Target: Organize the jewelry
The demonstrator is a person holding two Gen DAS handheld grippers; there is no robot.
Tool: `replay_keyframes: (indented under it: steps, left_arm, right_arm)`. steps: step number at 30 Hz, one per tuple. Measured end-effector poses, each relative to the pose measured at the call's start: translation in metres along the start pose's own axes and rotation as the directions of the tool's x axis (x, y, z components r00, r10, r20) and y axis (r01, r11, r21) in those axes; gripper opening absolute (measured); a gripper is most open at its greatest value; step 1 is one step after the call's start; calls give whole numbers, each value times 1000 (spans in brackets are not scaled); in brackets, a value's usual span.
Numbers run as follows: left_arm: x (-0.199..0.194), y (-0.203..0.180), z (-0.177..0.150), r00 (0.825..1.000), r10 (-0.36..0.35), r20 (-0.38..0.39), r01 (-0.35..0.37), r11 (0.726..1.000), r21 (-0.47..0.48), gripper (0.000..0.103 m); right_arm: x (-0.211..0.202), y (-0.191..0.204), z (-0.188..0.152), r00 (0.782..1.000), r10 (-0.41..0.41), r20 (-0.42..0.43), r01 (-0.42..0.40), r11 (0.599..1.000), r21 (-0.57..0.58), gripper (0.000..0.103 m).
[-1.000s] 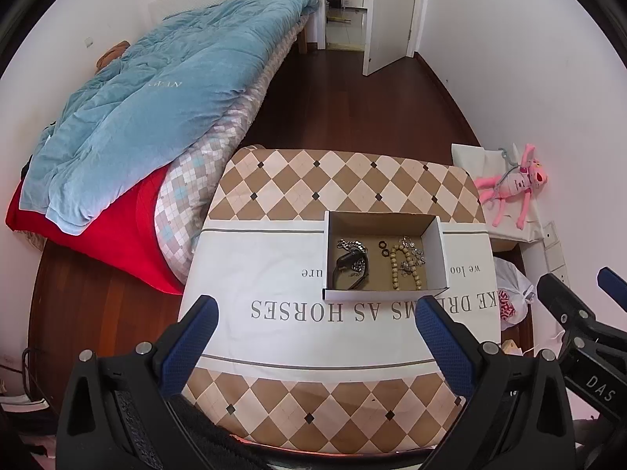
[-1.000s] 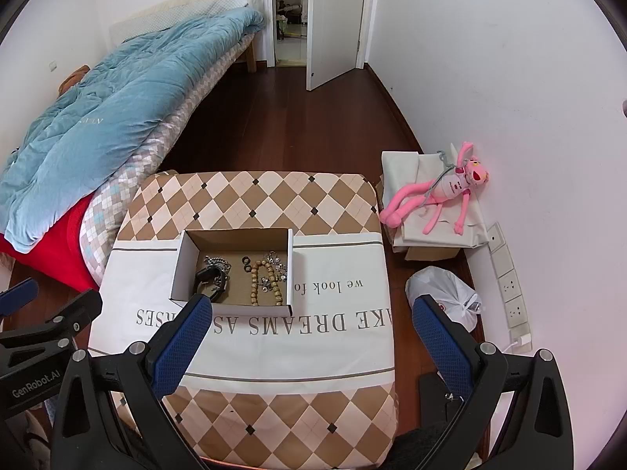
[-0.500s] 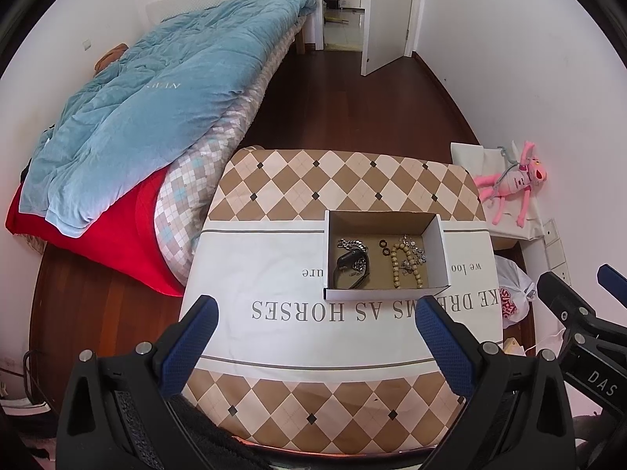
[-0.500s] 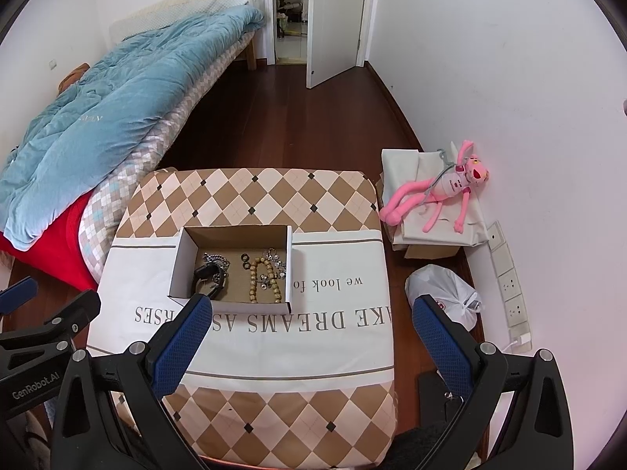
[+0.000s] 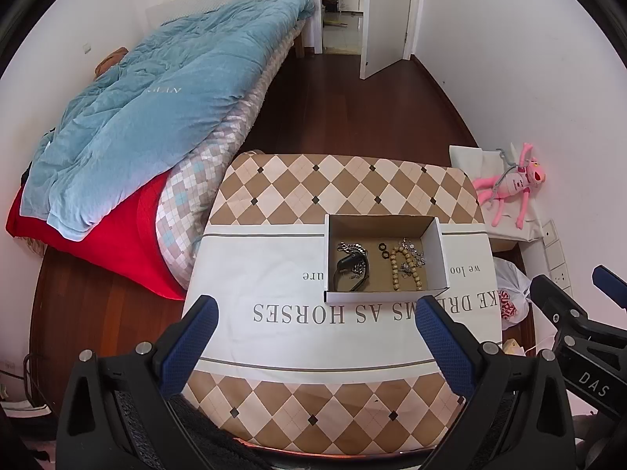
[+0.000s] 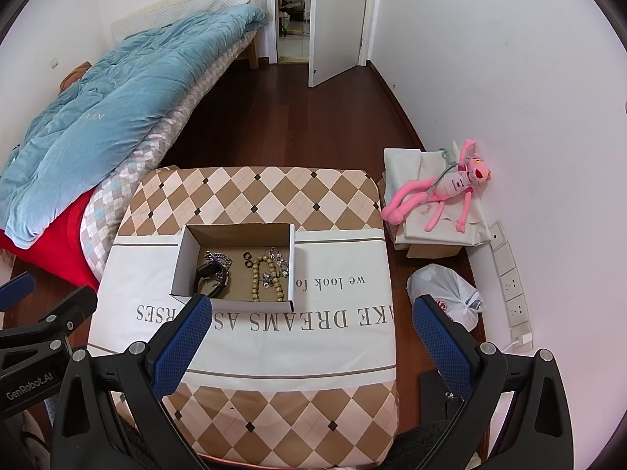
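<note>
A shallow white cardboard box [image 5: 327, 258] [image 6: 180, 258] sits on the cloth-covered table [image 5: 274, 282] [image 6: 345, 305]. Inside lie a black bracelet [image 5: 348, 272] [image 6: 209, 276], a silver chain [image 5: 352, 248] [image 6: 219, 256], two small black rings [image 5: 383, 250] [image 6: 247, 259], a tan bead bracelet [image 5: 403, 268] [image 6: 266, 278] and a silver charm chain [image 5: 413, 250] [image 6: 280, 258]. My left gripper [image 5: 313, 309] is open and empty, held above the table's near side. My right gripper [image 6: 309, 309] is open and empty, to the right of the left one.
A bed with a blue quilt [image 5: 156, 90] [image 6: 117, 90] stands to the left. A pink plush toy [image 5: 509, 188] [image 6: 443, 192] lies on a covered box by the right wall. A white plastic bag [image 6: 446, 293] sits on the floor. A door [image 6: 333, 19] stands open at the back.
The view has drifted very slightly; both grippers stay open and empty, and the box and jewelry have not moved.
</note>
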State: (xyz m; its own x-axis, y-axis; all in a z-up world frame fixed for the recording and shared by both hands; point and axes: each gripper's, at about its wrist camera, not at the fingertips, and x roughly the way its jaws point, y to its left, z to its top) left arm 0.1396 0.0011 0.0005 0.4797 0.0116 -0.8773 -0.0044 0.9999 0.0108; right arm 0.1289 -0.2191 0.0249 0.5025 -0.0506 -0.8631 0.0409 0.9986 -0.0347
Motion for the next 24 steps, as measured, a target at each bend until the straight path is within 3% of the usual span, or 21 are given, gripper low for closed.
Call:
replay_keyframes:
  steps: [24]
  left_arm:
    - [-1, 1, 0, 1000, -8, 3, 8, 1000, 3, 103]
  right_arm:
    - [0, 1, 1, 1000, 2, -2, -2, 1000, -1, 103]
